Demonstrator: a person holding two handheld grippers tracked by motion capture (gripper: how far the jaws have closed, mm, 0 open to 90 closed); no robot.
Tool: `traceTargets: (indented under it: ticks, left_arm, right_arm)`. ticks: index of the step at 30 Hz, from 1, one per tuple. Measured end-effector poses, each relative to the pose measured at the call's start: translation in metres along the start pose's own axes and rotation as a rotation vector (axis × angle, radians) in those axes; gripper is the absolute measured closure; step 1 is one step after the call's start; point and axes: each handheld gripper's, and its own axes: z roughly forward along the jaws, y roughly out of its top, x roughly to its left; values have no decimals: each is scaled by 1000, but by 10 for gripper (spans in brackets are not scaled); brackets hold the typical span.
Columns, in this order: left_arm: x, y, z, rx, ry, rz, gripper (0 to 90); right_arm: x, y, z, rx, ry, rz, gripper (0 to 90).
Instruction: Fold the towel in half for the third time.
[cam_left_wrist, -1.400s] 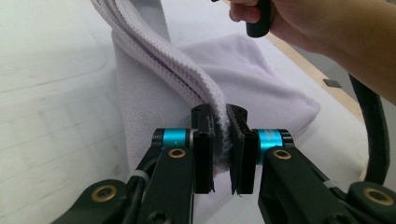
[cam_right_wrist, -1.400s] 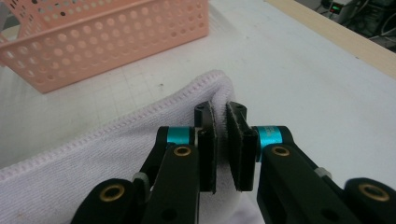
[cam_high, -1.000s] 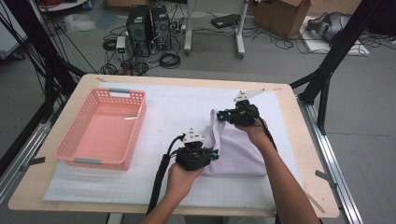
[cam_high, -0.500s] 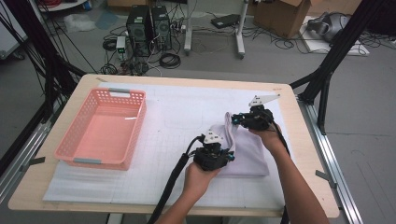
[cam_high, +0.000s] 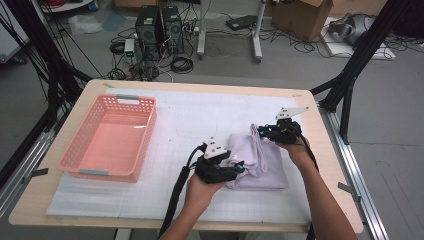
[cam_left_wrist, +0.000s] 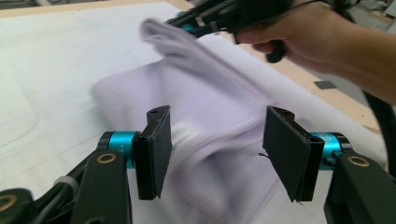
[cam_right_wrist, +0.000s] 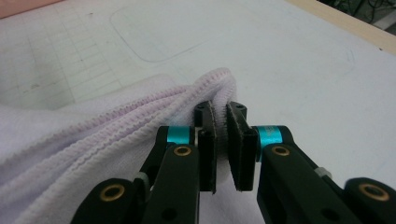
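My right gripper is clenched on the stitched hem of the pale lilac knitted cloth; the fabric is pinched between both pads, with the hem bulging out above them. In the high view this gripper holds the far corner of the cloth, lifted slightly off the surface.

My left gripper is released: its jaws have just been opening and now stand apart over the cloth, with neither pad pressing on the fabric. In the high view it sits at the cloth's near left edge.

The cloth lies folded on the white gridded mat, in the right half of the light wooden table. The pink plastic lattice basket stands well apart on the left side of the mat.
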Motion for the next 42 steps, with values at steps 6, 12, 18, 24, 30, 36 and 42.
traceTargets:
  ticks: [6,12,18,24,30,36,42]
  left_arm:
    - [25,-15,-16,-9,47,-21,410]
    - [38,-28,-27,-13,66,-31,410]
    - [46,-35,-33,-21,72,-44,406]
    - [56,-39,-40,-40,78,-53,407]
    - [65,-43,-45,-47,74,-59,406]
    - [71,-49,-49,-49,81,-66,406]
    - [75,-56,-55,-44,85,-77,406]
  right_arm:
    - [-4,-13,-12,8,-39,24,831]
    - [-4,-23,-24,20,-91,48,750]
    - [-2,-22,-41,6,-186,103,659]
    - [10,-28,-67,33,-243,170,626]
    - [37,-53,-80,29,-229,142,623]
    - [63,-67,-80,16,-152,212,508]
    - [76,-70,-60,84,-113,257,597]
